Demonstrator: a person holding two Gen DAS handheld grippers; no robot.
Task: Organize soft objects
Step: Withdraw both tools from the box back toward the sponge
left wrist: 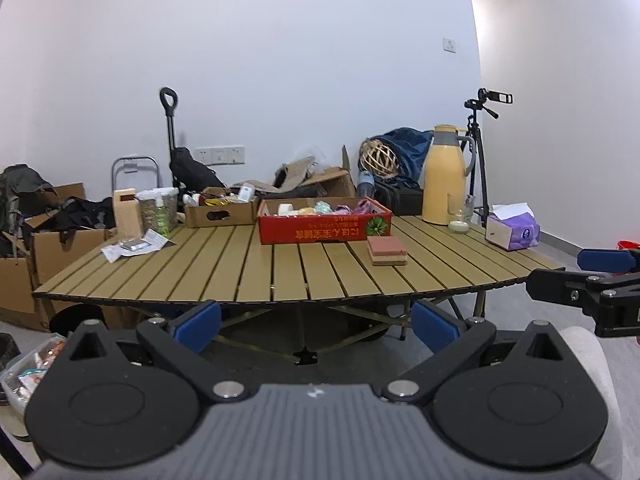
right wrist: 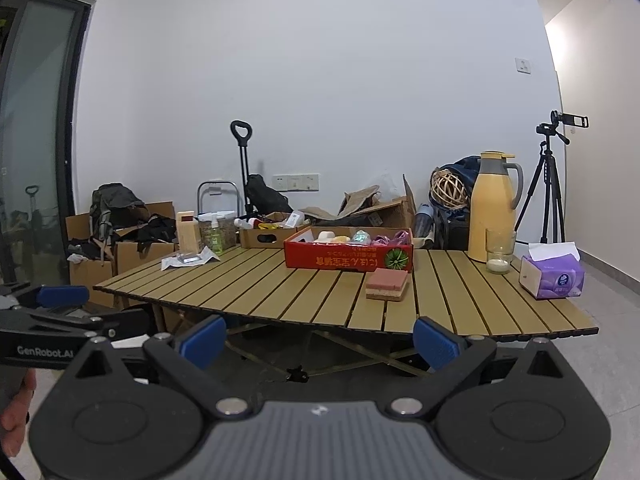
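Left wrist view: I am holding the left gripper in front of the table's near edge, jaws spread wide and gripping nothing; the right gripper is showing at the right margin, side-on. On the slatted table I am counting one stack of sponges, lying flat just in front of the red box, apart from it. The red box is holding several soft items, white, yellow, teal and purple; I cannot count them exactly. One brown cardboard box is sitting left of it with small bottles and packets inside. Also one yellow jug, one glass with something white at the bottom, one purple tissue pack. Right wrist view: I am keeping the right gripper wide too, empty, short of the table. The sponge stack is resting near the red box, on its front right side. One jug, one glass, one tissue pack. The left gripper is entering from the left; from this side I cannot tell its opening.
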